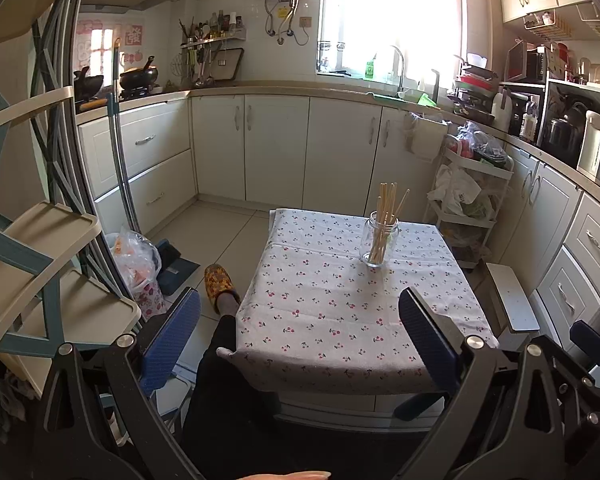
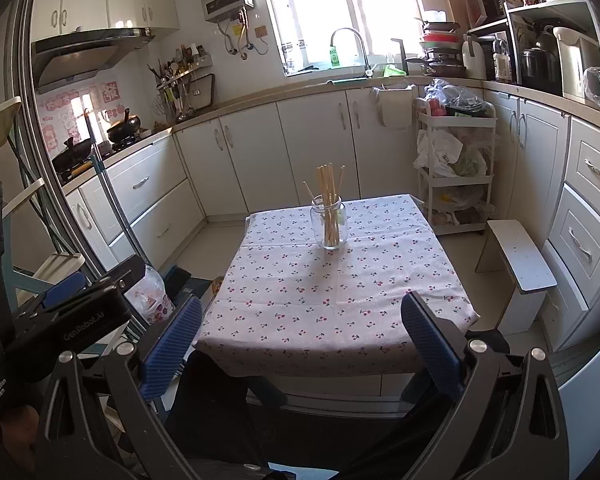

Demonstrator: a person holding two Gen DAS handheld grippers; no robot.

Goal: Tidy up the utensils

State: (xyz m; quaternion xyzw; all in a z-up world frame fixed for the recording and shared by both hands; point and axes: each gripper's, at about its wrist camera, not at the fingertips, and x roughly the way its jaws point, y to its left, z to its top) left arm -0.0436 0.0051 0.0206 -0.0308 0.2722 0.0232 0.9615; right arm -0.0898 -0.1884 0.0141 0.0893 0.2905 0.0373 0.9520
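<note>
A clear glass jar [image 1: 379,239] stands upright on the far part of a small table covered with a cherry-print cloth [image 1: 332,308]. Several wooden chopsticks [image 1: 387,208] stand in it. In the right wrist view the jar [image 2: 328,227] and the chopsticks [image 2: 329,188] sit near the far middle of the cloth [image 2: 332,300]. My left gripper [image 1: 300,340] is open and empty, held back over the table's near edge. My right gripper [image 2: 302,344] is open and empty too, at the near edge. The left gripper's body [image 2: 68,312] shows at the left of the right wrist view.
White cabinets and a counter [image 1: 260,88] ring the room. A white trolley [image 1: 472,200] with bags stands right of the table, a white stool [image 2: 520,264] nearer. A shelf rack [image 1: 40,240] and a plastic bag [image 1: 136,260] are at the left. The person's leg and slipper [image 1: 220,284] lie beside the table.
</note>
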